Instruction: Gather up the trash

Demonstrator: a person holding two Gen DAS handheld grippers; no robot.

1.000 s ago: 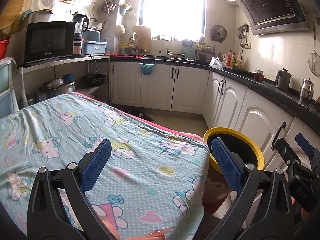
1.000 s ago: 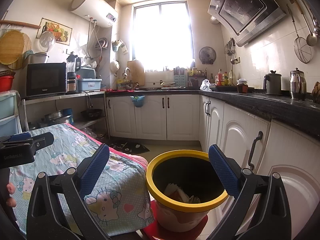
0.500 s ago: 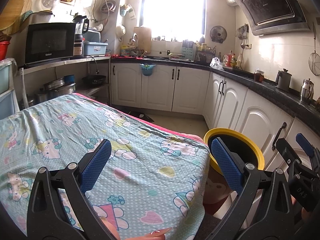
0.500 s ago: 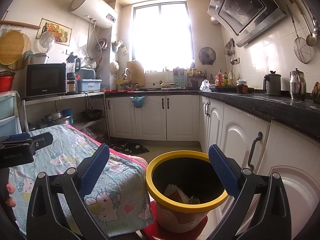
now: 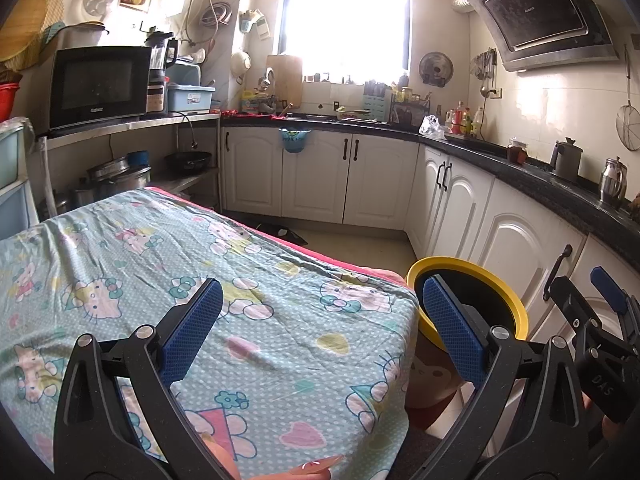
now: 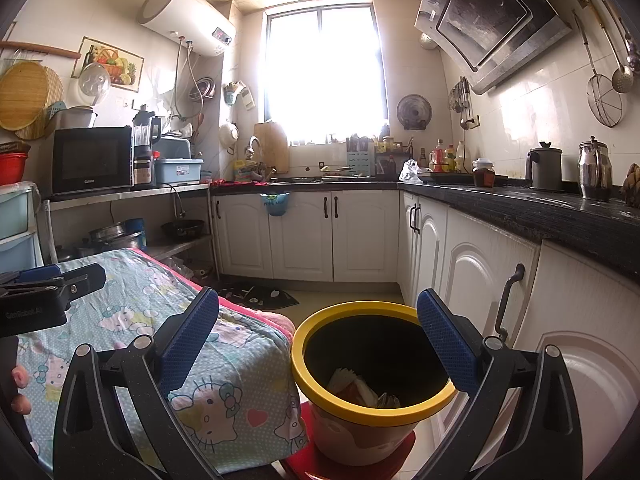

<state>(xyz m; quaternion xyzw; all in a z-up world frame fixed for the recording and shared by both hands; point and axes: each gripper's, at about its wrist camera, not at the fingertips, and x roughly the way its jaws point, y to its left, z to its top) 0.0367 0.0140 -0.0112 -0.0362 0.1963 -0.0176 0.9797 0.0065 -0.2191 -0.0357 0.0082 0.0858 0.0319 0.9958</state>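
Nothing has shifted in the last second: my left gripper [image 5: 318,316] hangs wide and empty over the cartoon-print tablecloth [image 5: 280,332], my right gripper [image 6: 318,328] equally wide above the yellow-rimmed bin [image 6: 372,404], where crumpled trash [image 6: 360,386] lies; collecting looks finished.

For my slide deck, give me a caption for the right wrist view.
Open right tongs hover over a yellow-rimmed bin holding crumpled trash.

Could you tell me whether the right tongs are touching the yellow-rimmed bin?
Cannot tell. In the right wrist view the open right tongs straddle the bin, and one pad overlaps the rim.
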